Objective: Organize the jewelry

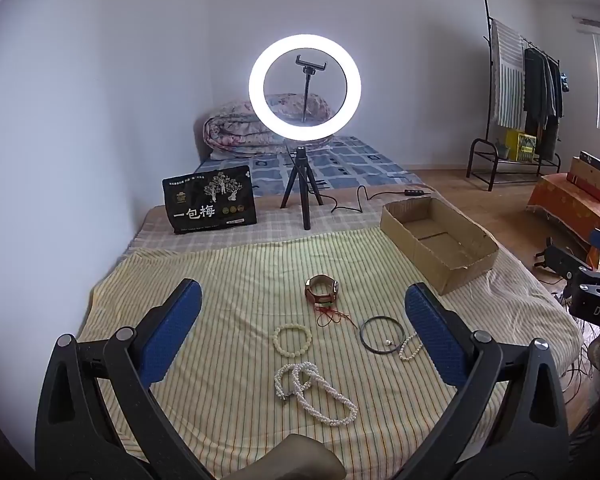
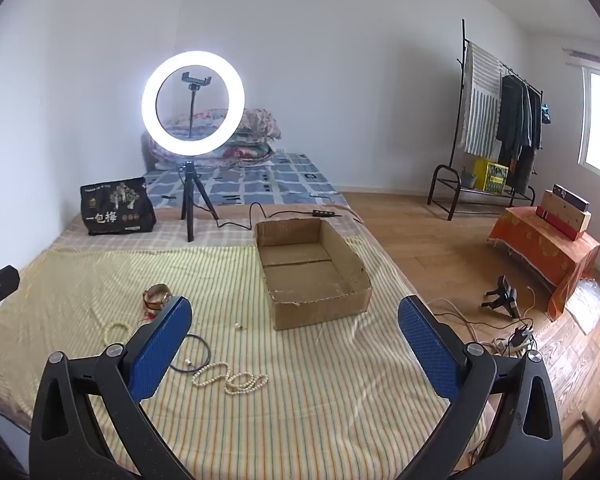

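Observation:
Jewelry lies on a yellow striped cloth (image 1: pixel 228 280): a brown-strap watch (image 1: pixel 321 289), a red string (image 1: pixel 332 316), a cream bead bracelet (image 1: pixel 293 340), a dark hoop necklace (image 1: pixel 381 335), a small pearl strand (image 1: pixel 410 347) and a long pearl necklace (image 1: pixel 314 390). An open cardboard box (image 1: pixel 440 240) stands at the right; it also shows in the right wrist view (image 2: pixel 312 268). My left gripper (image 1: pixel 304 336) is open above the jewelry. My right gripper (image 2: pixel 294 344) is open, with the pearl necklace (image 2: pixel 232 380) and the watch (image 2: pixel 158 296) to its left.
A lit ring light on a tripod (image 1: pixel 305 88) and a black snack bag (image 1: pixel 210 200) stand behind the cloth. Its cable (image 2: pixel 260 216) runs by the box. A folded quilt (image 1: pixel 236 128), a clothes rack (image 2: pixel 496 128) and an orange-covered stand (image 2: pixel 548 248) lie beyond.

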{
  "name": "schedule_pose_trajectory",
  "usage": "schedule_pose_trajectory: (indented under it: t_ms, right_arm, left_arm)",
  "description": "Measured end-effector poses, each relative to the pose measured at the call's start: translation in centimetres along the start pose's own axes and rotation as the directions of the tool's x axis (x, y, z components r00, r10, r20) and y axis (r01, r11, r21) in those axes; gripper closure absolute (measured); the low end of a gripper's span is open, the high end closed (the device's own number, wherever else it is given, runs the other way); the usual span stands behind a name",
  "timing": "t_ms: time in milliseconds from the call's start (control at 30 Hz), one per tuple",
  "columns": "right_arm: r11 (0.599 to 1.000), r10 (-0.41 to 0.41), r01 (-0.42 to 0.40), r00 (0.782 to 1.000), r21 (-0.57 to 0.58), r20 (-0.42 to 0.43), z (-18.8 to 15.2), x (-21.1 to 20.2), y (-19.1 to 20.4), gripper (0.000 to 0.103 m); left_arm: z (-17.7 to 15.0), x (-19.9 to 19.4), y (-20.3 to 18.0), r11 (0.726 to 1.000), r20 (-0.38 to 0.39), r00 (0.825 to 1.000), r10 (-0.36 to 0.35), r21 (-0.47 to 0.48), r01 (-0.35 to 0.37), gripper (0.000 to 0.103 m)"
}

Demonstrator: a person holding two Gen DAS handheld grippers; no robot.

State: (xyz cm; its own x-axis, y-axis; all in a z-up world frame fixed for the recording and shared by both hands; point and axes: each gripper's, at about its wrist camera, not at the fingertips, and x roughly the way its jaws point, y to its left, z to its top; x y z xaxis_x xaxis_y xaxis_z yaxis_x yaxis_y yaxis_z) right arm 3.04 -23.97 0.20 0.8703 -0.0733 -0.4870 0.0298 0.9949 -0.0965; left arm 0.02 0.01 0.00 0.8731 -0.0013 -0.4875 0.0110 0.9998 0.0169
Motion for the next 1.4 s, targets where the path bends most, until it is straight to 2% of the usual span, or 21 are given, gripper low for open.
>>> schedule_pose_trajectory:
  t_ms: [1400]
  right_arm:
    - [1.000,0.006,-0.006,1.000,0.000,-0.012,-0.30,0.36,0.10,0.001]
  left_arm:
    - [0.62,-0.50,-0.28,1.000,0.023,1.000,-0.001,0.001,0.001,0.000]
